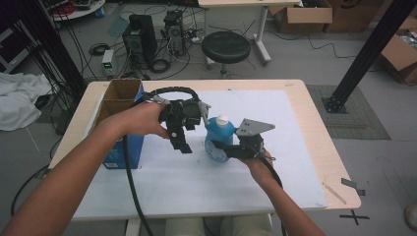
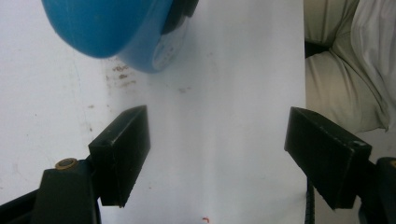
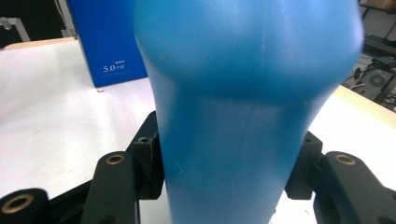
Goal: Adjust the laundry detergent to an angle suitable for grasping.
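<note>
- The right gripper [image 1: 223, 149], at the center of the high view, clamps both jaws on a blue bottle [image 1: 218, 137] with a white cap.
- The left gripper [image 2: 217, 154] hangs wide open, empty, above the white table [image 1: 206, 182].
- A blue box [image 1: 120, 123] stands at the left.

Blue bottle [image 3: 247, 107] clamped between black fingers [image 3: 148, 158], blue box [image 3: 109, 42] behind

1. The blue bottle [image 1: 219, 136] stands mid-tabletop, clamped between the right gripper's [image 1: 231, 149] jaws; it blocks the centre.
2. The left gripper [image 1: 184, 140], jaws wide apart with nothing between them, hangs just left of the bottle, leaving a narrow gap.
3. The box [image 1: 118, 120] blocks the left edge.
4. The white mat [image 1: 206, 189] is bare along the near edge and toward the right edge.
</note>
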Motion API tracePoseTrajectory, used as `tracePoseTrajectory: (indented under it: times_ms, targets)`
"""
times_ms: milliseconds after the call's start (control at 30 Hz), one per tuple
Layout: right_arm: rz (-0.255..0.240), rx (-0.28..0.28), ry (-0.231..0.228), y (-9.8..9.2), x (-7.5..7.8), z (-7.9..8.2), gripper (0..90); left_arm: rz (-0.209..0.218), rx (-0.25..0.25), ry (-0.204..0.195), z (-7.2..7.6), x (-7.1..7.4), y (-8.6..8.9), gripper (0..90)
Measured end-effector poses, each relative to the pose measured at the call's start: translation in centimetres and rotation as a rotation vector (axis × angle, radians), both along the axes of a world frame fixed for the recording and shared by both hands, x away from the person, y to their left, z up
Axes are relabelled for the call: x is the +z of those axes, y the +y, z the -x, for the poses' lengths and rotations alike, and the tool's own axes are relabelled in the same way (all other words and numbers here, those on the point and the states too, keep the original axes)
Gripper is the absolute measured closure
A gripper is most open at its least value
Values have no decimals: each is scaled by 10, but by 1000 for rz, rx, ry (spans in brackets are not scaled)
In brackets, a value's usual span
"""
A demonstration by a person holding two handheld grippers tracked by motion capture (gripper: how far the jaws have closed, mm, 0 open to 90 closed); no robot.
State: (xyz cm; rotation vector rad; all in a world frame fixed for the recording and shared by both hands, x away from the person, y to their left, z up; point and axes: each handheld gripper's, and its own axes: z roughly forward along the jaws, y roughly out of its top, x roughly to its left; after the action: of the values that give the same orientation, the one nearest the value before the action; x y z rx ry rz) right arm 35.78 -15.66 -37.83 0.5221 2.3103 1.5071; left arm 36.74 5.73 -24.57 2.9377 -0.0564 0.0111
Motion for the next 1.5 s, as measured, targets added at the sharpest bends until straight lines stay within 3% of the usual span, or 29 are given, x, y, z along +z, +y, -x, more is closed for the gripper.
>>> tracePoseTrajectory:
  times_ms: [500,700,1067,1500]
  targets:
    - [-21,182,28,-27,3,1,443,-2,4,0,-1,0,0,231]
    - [-8,227,24,-32,2,1,443,-7,8,1,-1,0,0,231]
    - [-49,359,41,-36,2,0,443,-9,11,1,-1,0,-1,231]
    - [7,458,35,-34,-2,4,444,-15,11,2,-2,-1,-1,231]
